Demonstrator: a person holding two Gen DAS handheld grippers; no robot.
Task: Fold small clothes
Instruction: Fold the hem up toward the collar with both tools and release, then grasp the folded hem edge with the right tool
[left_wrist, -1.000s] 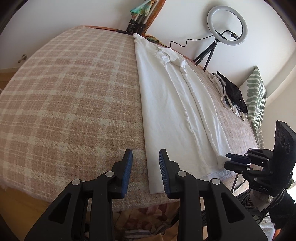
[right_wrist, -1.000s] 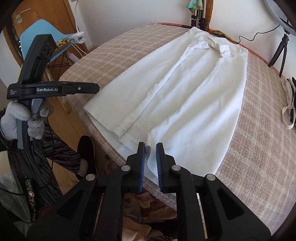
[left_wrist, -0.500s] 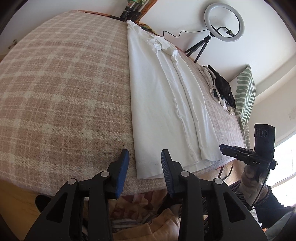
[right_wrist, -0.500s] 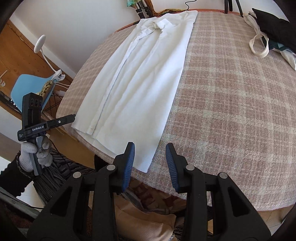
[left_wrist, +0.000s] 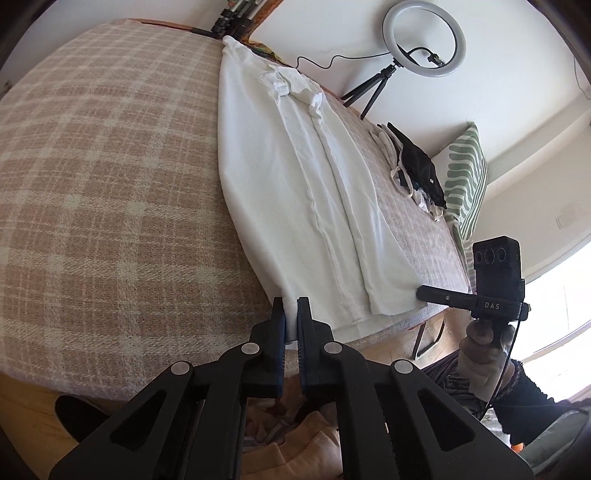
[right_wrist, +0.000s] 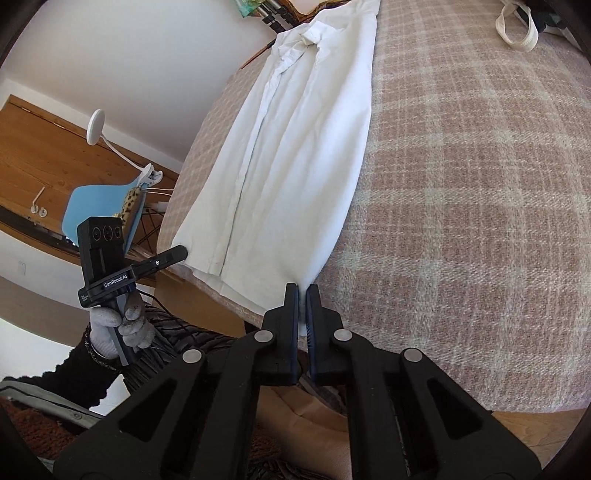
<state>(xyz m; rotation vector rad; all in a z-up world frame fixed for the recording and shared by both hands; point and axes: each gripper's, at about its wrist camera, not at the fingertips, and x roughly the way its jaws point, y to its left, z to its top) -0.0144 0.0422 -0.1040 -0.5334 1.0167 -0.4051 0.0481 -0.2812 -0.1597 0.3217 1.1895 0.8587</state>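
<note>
A white shirt (left_wrist: 295, 192) lies folded lengthwise into a long strip on a pink plaid blanket (left_wrist: 110, 184), collar at the far end. My left gripper (left_wrist: 291, 304) is shut on the strip's near left hem corner at the bed's front edge. My right gripper (right_wrist: 302, 291) is shut on the near right hem corner of the white shirt (right_wrist: 295, 147). Each gripper shows in the other's view: the right gripper (left_wrist: 421, 292) at the hem's far corner, the left gripper (right_wrist: 181, 252) likewise, each held by a gloved hand.
A ring light on a tripod (left_wrist: 421, 40) stands behind the bed. Black and white clothes (left_wrist: 417, 166) and a green striped pillow (left_wrist: 465, 177) lie at the right. A white bag strap (right_wrist: 517, 29) lies on the blanket (right_wrist: 480, 184). A blue chair (right_wrist: 99, 206) stands left of the bed.
Both grippers stood open around the hem corners half a second ago and have now shut on them. The right gripper swung from the strip's middle to its right corner and rolled.
</note>
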